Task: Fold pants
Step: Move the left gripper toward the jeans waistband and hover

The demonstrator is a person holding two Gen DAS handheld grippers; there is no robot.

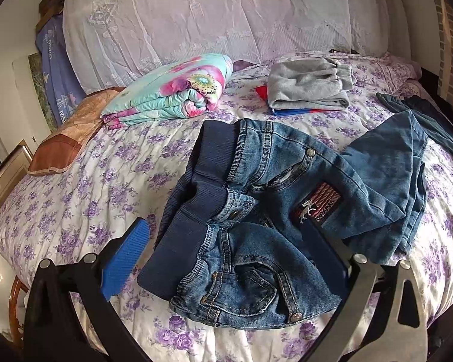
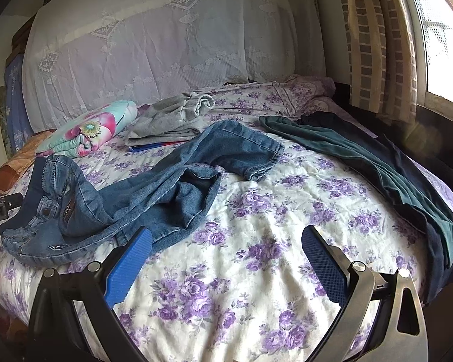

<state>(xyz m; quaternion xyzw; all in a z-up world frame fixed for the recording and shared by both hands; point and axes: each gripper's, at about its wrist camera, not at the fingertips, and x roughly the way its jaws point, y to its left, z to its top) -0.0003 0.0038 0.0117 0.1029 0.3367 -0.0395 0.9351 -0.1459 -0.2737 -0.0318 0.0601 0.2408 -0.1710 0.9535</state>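
Small blue denim pants (image 1: 274, 199) with a navy ribbed waistband (image 1: 196, 187) lie crumpled on the floral bedsheet (image 1: 75, 199). My left gripper (image 1: 226, 241) is open and straddles the waist end; its left pad (image 1: 126, 259) is beside the waistband, and its right pad (image 1: 323, 250) lies against the denim. In the right wrist view the pants (image 2: 154, 193) stretch from the left toward the middle, legs bunched and overlapping. My right gripper (image 2: 226, 244) is open over bare sheet, its left pad (image 2: 130, 262) just beside a leg's edge. Nothing is held.
A folded floral quilt (image 1: 178, 90) and a folded grey garment (image 1: 311, 84) sit at the back of the bed. Dark teal pants (image 2: 377, 163) lie along the right side. A brown pillow (image 1: 66, 141) is at the left, a curtain (image 2: 377, 45) and window at the right.
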